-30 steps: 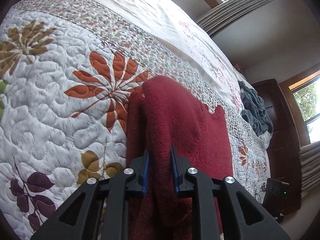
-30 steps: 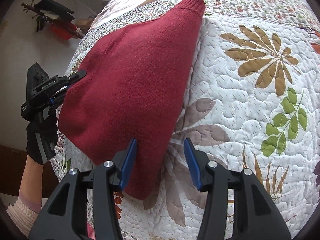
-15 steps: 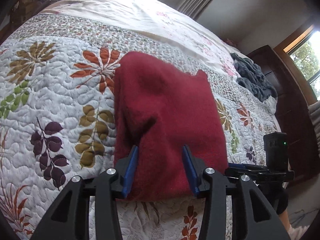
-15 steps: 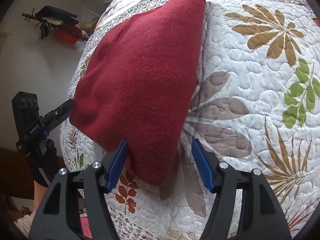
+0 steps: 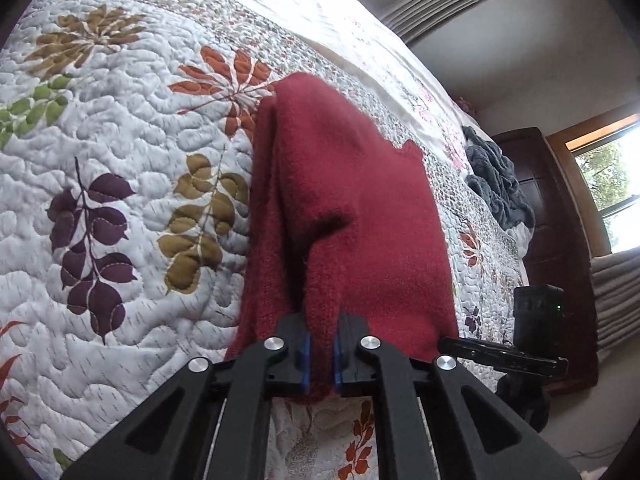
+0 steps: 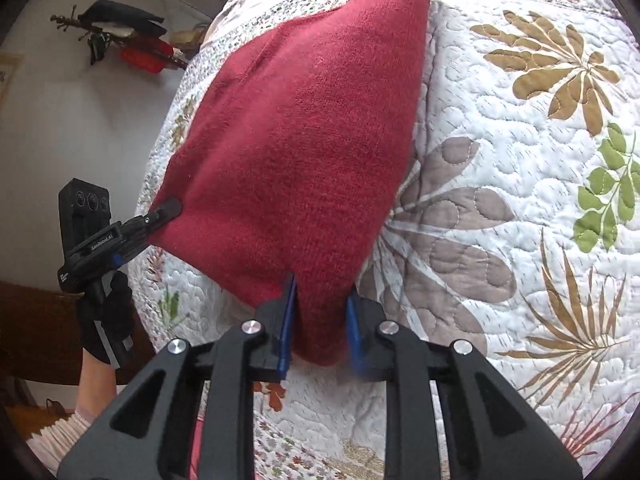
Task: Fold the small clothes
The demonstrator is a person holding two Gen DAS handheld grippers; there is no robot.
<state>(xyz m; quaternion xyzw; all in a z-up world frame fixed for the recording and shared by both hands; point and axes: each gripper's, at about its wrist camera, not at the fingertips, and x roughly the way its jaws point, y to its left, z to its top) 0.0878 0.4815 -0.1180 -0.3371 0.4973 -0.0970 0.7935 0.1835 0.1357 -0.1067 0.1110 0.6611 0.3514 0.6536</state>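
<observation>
A red knit sweater [image 5: 360, 200] lies folded lengthwise on the floral quilt [image 5: 120, 160]. My left gripper [image 5: 320, 354] is shut on a pinch of its near hem, which is lifted into a ridge between the blue pads. In the right wrist view the sweater [image 6: 312, 120] tapers toward me, and my right gripper [image 6: 320, 320] is shut on its near corner, the fabric filling the narrow gap. The left gripper [image 6: 172, 206] holds the other near corner there. The right gripper [image 5: 444, 342] shows at the sweater's right edge in the left wrist view.
A grey blanket [image 5: 496, 180] is heaped at the bed's far right, beside a dark wooden dresser [image 5: 560, 220] and a window. The bed edge runs just below both grippers. A gloved hand [image 6: 104, 320] holds the left gripper; dark and red items [image 6: 120, 36] hang on the wall.
The left gripper, open half a second ago, has shut on the near hem. The right gripper's jaws have narrowed from wide apart onto the near corner.
</observation>
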